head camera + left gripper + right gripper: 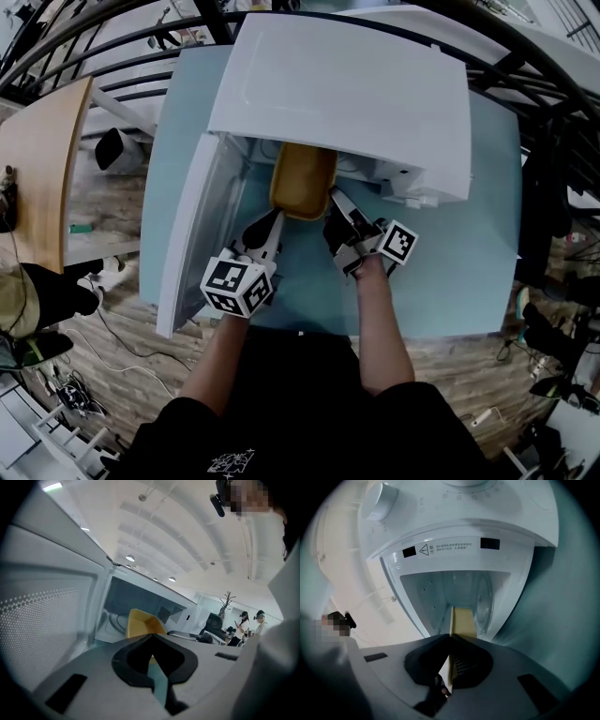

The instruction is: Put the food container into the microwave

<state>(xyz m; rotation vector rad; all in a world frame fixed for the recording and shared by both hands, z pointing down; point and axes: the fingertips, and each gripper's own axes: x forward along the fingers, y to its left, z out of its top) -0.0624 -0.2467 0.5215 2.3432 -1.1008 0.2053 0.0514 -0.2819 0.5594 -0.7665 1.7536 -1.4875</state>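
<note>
Grip, left: left gripper, jaws together, seemingly empty, just beside the near corner of the yellow rectangular plastic food container.
Grip, right: right gripper clamped on that container's near rim.
Container: far end inside the white box-shaped microwave, near end over the pale blue table.
Door: white microwave door swung open leftward.

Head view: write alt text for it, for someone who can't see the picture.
A yellow food container is halfway into an open white microwave, gripped at its near end by the left gripper and the right gripper. The microwave stands on a pale blue table, its door swung open to the left.
</note>
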